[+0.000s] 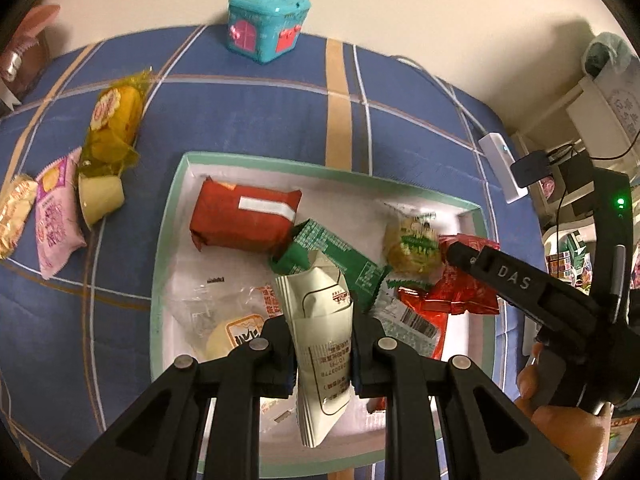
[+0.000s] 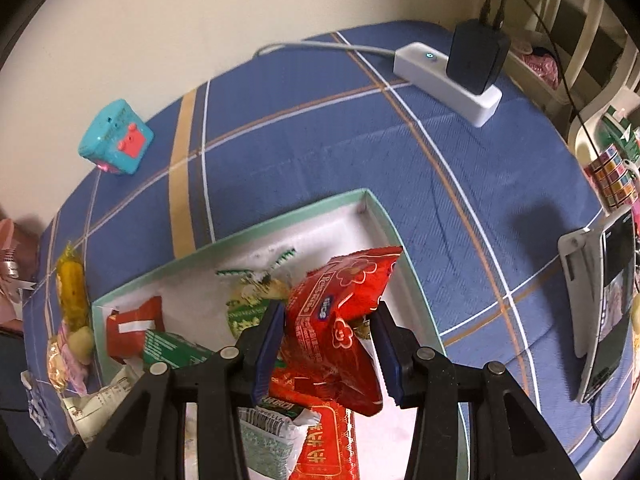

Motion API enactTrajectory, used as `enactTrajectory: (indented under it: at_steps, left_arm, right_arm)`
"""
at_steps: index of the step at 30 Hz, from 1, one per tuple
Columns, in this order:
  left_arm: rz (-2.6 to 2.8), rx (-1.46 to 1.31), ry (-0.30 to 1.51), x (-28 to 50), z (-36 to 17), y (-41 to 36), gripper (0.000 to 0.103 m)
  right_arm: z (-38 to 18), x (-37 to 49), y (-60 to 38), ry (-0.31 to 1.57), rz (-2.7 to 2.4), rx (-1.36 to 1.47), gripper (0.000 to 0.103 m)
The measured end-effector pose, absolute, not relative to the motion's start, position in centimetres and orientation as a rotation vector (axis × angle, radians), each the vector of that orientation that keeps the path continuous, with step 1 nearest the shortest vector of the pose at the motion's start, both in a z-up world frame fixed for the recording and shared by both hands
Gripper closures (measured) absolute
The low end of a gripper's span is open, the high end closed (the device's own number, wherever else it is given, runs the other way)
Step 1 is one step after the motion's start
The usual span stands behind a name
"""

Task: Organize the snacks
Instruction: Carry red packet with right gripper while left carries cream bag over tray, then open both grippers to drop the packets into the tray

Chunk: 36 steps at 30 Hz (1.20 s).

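Observation:
A shallow white box with a pale green rim [image 1: 256,162] [image 2: 384,220] lies on a blue checked cloth and holds several snack packets. My left gripper [image 1: 322,354] is shut on a cream-white packet [image 1: 320,320] and holds it upright over the box's near half. My right gripper [image 2: 326,344] is shut on a red flowered packet [image 2: 340,312] above the box's right part; it also shows in the left wrist view [image 1: 456,254]. Inside lie a red-brown packet [image 1: 244,220], a green packet [image 1: 340,260] and a round pastry [image 1: 412,244].
Several snacks lie left of the box: a yellow packet [image 1: 114,128], a pink packet [image 1: 54,212] and a gold one [image 1: 14,212]. A teal toy cube [image 1: 266,24] stands at the far edge. A white power strip with a black charger [image 2: 452,76] lies far right, and a phone on a stand [image 2: 604,304] at the right.

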<state>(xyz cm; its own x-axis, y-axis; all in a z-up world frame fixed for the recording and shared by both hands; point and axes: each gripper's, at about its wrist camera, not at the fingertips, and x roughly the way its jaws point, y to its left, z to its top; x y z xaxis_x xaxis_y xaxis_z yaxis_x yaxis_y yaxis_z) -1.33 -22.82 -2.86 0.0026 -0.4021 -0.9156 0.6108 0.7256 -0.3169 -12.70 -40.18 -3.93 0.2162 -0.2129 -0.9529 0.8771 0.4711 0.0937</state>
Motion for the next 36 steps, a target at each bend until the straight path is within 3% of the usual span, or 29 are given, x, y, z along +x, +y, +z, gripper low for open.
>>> enactTrajectory:
  at_steps: [4,6,10,13,15,18,24,36]
  left_arm:
    - [-0.779,0.2,1.385,-1.1,-4.1,-22.7,0.082]
    - [-0.765,0.203,1.4,-1.0,-4.6,-22.6,0.082]
    - [-0.757,0.212,1.407,-1.0,-5.0,-22.6,0.079]
    - [-0.762,0.208,1.407,-1.0,-4.9,-22.6,0.069]
    - [-0.771,0.199,1.411,-0.9,-4.8,-22.7,0.056]
    - [-0.785,0.198,1.411,-1.2,-4.7,-22.9,0.044]
    - [-0.789,0.212,1.388,-1.4,-3.8,-23.2,0.024]
    - [-0.658,0.237,1.269,1.0,-0.7,-21.5,0.011]
  right_arm:
    - [-4.1,-12.8,-40.1,1.101,-0.867,0.751,0.053]
    - [-4.7,-12.7,-40.1,1.127,-0.867,0.753,0.042]
    - [-5.5,-12.0,-40.0,1.162,-0.858,0.725,0.034]
    - [-5.6,-11.8,-39.9,1.169,-0.861,0.718,0.028]
    - [-5.6,-11.7,-39.8,1.178,-0.867,0.699,0.02]
    - [-5.5,-11.4,-39.6,1.184,-0.879,0.672,0.014]
    - [-4.7,-10.7,-39.4,1.145,-0.895,0.663,0.004]
    - [-0.3,-10.8,-38.4,1.052,-0.903,0.605,0.002]
